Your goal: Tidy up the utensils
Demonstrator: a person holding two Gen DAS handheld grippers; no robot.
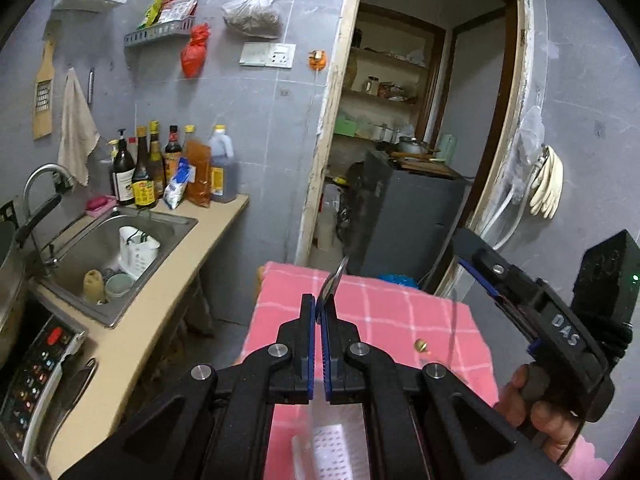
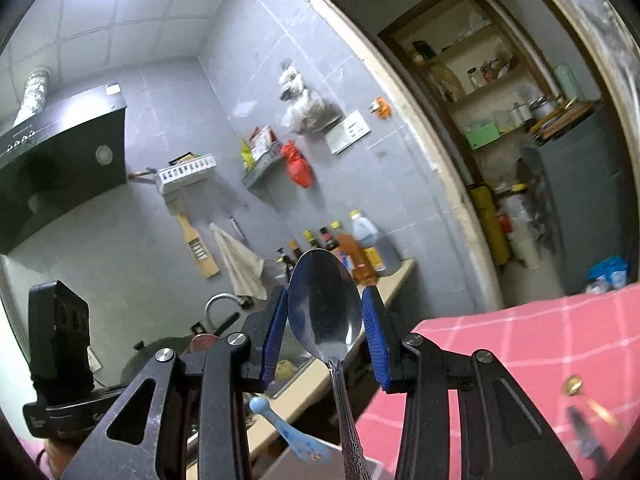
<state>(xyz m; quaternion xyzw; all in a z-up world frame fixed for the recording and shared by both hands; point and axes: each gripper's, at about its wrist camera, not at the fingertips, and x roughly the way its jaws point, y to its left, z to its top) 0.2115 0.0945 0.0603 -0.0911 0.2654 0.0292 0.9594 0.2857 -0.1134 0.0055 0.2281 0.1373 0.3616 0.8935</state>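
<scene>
In the left wrist view my left gripper [image 1: 320, 305] is shut on a thin metal utensil [image 1: 334, 280], whose shiny rounded end sticks up past the pads. It hangs above a pink checked tablecloth [image 1: 384, 312]. A white perforated holder [image 1: 332, 450] lies below the jaws, blurred. My right gripper [image 2: 325, 314] is shut on a metal spoon [image 2: 324, 300], its blue pads pressing both edges of the bowl while the patterned handle runs down toward the camera. A hand holds the right gripper [image 1: 466, 245] at the right of the left wrist view. A light blue spoon [image 2: 290, 434] pokes from a container below.
A sink [image 1: 164, 216] with a white jug and cups is set in the beige counter [image 1: 132, 340] on the left, with sauce bottles [image 1: 172, 164] behind. A doorway [image 1: 420, 120] opens ahead with a dark cabinet. A small gold object [image 1: 420, 346] rests on the cloth.
</scene>
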